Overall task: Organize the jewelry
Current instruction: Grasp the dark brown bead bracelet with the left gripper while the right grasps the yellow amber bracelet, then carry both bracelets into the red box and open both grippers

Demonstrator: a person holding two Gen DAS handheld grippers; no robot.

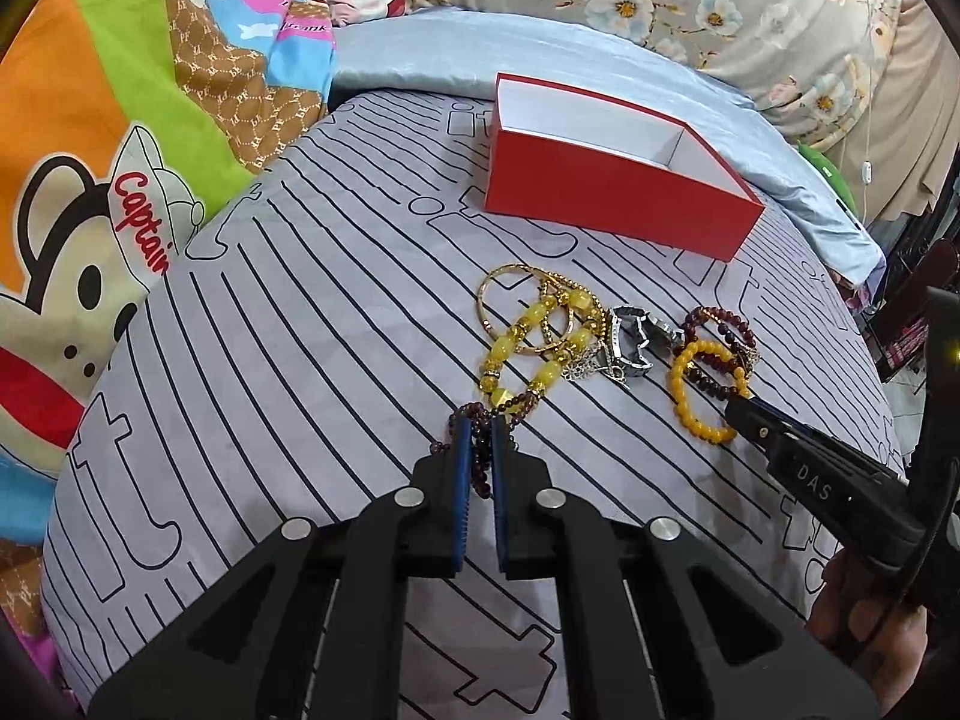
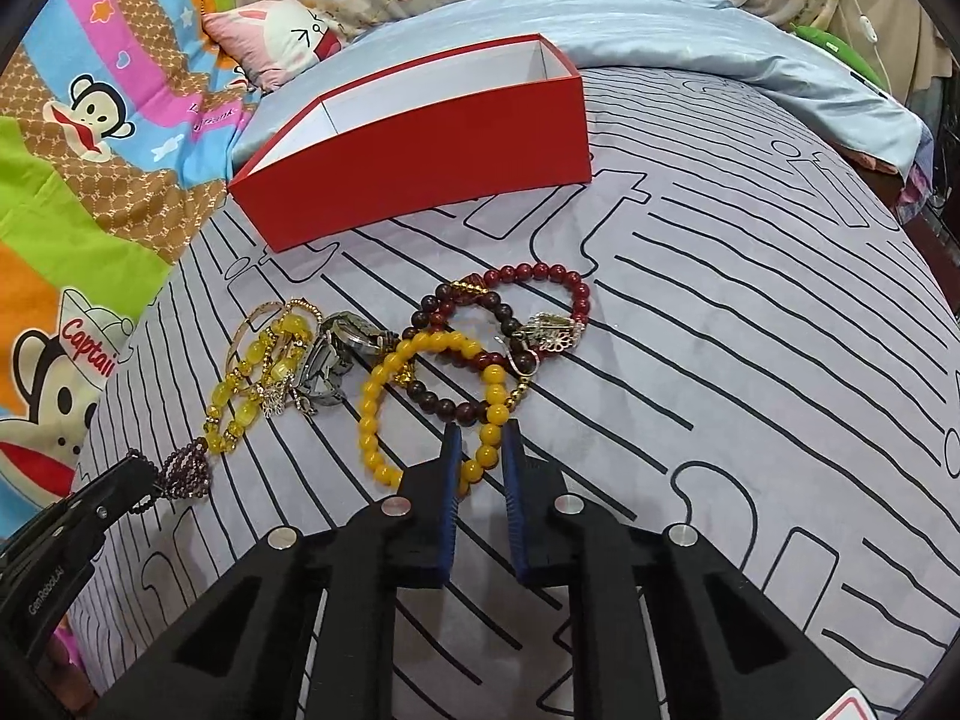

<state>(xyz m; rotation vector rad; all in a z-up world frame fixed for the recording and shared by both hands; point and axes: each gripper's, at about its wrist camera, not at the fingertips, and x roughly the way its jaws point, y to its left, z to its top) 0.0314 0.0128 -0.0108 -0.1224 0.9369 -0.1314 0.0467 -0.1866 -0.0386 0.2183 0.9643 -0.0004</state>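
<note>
A red box (image 1: 612, 192) with a white inside stands open and empty on the grey striped bedsheet; it also shows in the right wrist view (image 2: 420, 150). In front of it lies a pile of jewelry: gold bangles (image 1: 516, 300), a pale yellow bead bracelet (image 1: 528, 354), a silver watch (image 1: 636, 342), dark red bead bracelets (image 2: 516, 312). My left gripper (image 1: 480, 429) is shut on a dark purple bead bracelet (image 1: 480, 456) that lies on the sheet. My right gripper (image 2: 483, 435) is shut on an orange-yellow bead bracelet (image 2: 384, 396), also on the sheet.
A colourful cartoon monkey blanket (image 1: 120, 150) lies at the left. A light blue pillow (image 1: 600, 54) and a floral cover (image 1: 720, 0) lie behind the box. The bed's edge falls away at the right (image 1: 870, 324).
</note>
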